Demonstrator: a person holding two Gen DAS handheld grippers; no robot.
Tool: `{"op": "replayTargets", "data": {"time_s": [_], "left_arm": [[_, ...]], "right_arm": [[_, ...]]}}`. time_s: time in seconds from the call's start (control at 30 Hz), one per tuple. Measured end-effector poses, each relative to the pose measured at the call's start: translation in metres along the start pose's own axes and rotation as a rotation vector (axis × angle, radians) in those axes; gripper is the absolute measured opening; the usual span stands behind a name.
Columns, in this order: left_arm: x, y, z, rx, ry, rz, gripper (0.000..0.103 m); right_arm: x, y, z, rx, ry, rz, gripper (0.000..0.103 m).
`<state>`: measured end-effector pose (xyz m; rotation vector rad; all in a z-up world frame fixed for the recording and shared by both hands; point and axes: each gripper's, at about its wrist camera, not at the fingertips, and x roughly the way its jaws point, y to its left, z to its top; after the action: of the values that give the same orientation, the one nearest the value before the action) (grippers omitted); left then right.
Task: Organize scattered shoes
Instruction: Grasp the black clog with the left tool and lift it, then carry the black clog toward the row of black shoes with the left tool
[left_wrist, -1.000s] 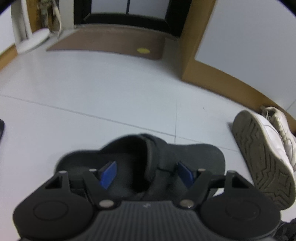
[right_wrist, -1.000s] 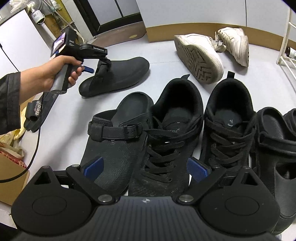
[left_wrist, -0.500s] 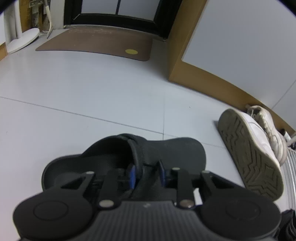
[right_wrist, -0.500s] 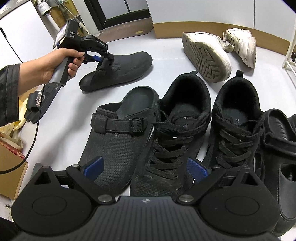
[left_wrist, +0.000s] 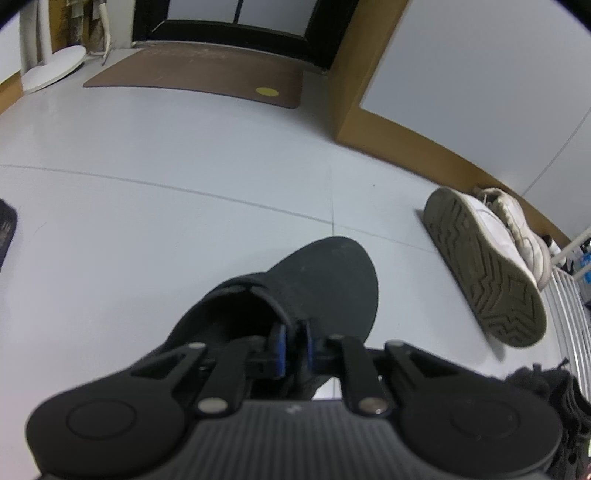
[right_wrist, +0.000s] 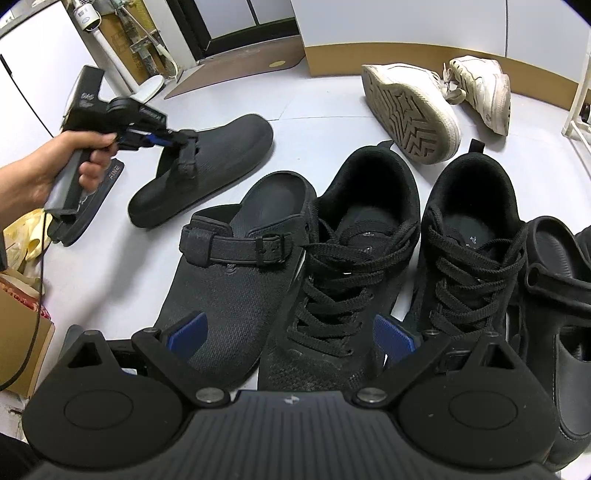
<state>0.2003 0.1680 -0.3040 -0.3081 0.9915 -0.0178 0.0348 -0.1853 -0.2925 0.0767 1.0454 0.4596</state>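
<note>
Right wrist view: the left gripper (right_wrist: 177, 138), at ten o'clock, is closing its jaws on the strap of one black clog (right_wrist: 207, 166). A second clog (right_wrist: 236, 291), two black sneakers (right_wrist: 354, 266) and two white sneakers (right_wrist: 410, 107) lie around. Right gripper (right_wrist: 291, 332) gapes wide, empty.

a home entryway: shoes (right_wrist: 236, 295) scattered on pale floor tiles (left_wrist: 147, 221), a brown doormat (left_wrist: 207, 77) ahead at a dark-framed door (left_wrist: 236, 18).
</note>
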Motion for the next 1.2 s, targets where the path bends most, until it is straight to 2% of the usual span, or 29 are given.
{"op": "replayTargets", "data": {"time_s": [0.23,0.27,0.37,0.53,0.57,0.67,0.73,0.77,0.8,0.87,0.9,1.0,1.1,1.2], "left_arm": [[-0.029,0.008,-0.019,0.017,0.017,-0.019,0.003],[-0.033,0.009,-0.023,0.02,0.015,-0.018,0.0],[-0.046,0.012,-0.032,0.012,0.009,-0.049,0.0],[-0.05,0.012,-0.034,-0.003,-0.005,-0.04,0.001],[-0.048,0.013,-0.033,-0.014,-0.005,-0.044,0.003],[-0.044,0.014,-0.034,-0.033,0.002,-0.037,0.016],[-0.037,0.018,-0.034,-0.06,0.01,-0.031,0.025],[-0.035,0.02,-0.034,-0.073,0.009,-0.029,0.034],[-0.034,0.022,-0.033,-0.084,0.003,-0.029,0.036],[-0.029,0.026,-0.03,-0.101,-0.022,-0.035,0.034],[-0.028,0.027,-0.029,-0.107,-0.031,-0.036,0.022],[-0.024,0.031,-0.026,-0.131,-0.047,-0.057,0.008],[-0.027,0.029,-0.026,-0.141,-0.057,-0.029,0.006],[-0.03,0.028,-0.029,-0.131,-0.054,-0.034,0.005]], "right_arm": [[0.002,0.002,0.001,-0.006,0.001,0.007,0.099],[0.003,0.003,0.001,-0.007,0.002,0.008,0.099],[0.004,0.005,0.001,-0.012,0.007,0.013,0.099],[0.006,0.008,0.001,-0.021,0.014,0.014,0.099],[0.007,0.009,0.001,-0.021,0.016,0.014,0.099],[0.008,0.009,0.001,-0.024,0.019,0.015,0.099],[0.008,0.009,0.0,-0.023,0.022,0.014,0.099],[0.009,0.008,0.0,-0.023,0.023,0.014,0.099],[0.009,0.008,0.0,-0.022,0.024,0.013,0.099],[0.009,0.008,-0.001,-0.021,0.026,0.012,0.099],[0.01,0.007,-0.001,-0.02,0.027,0.012,0.099],[0.009,0.007,-0.002,-0.021,0.029,0.012,0.099],[0.009,0.007,-0.004,-0.022,0.03,0.013,0.099],[0.009,0.006,-0.005,-0.02,0.031,0.012,0.099]]}}
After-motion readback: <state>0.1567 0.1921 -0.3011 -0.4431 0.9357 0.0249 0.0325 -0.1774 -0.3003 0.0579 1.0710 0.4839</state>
